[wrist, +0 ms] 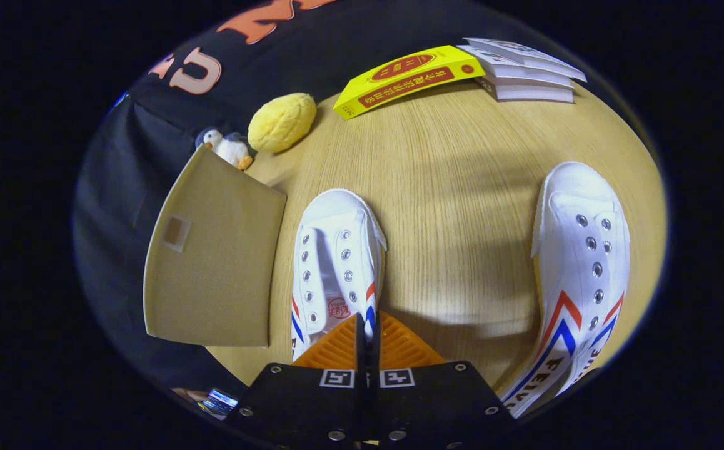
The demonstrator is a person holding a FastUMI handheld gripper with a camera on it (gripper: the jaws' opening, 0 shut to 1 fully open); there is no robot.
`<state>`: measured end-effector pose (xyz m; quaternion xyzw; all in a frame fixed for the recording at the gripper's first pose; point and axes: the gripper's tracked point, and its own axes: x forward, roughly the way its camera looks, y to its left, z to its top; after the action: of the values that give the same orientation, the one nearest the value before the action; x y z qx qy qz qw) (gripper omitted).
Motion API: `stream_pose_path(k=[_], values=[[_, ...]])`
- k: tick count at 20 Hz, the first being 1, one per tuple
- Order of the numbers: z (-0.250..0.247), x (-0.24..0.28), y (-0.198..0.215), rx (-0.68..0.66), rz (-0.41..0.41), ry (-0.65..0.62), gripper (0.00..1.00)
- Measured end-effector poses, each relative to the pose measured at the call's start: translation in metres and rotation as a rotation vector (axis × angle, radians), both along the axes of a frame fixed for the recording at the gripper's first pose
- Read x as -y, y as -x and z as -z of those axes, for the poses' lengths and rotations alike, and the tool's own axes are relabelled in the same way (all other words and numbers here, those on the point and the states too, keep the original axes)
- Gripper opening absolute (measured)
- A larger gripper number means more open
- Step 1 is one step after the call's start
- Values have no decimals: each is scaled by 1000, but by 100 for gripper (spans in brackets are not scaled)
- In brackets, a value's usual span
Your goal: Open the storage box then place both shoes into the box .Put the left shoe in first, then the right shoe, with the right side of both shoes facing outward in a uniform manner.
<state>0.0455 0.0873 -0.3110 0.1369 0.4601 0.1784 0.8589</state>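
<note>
Staged recording booth: black cloth wall [118, 187], wooden table [456, 187] with household props.

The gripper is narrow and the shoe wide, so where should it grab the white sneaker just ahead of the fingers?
Grip one thin side wall of the heel collar on the sneaker, from above at the heel end. Its opening faces up, nearest the shut gripper, which must open first.

Light wood-grain table [456, 187], soft shadow bands across the middle. Black cloth wall [118, 187] from 8 to 12 o'clock.
</note>
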Motion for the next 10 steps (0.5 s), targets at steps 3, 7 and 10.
stream_pose_path(k=[3,7,10], values=[[-11,-29,11,-72,99,-327,0],[-43,-52,15,-31,97,-437,0],[-91,-63,7,44,91,-492,0]])
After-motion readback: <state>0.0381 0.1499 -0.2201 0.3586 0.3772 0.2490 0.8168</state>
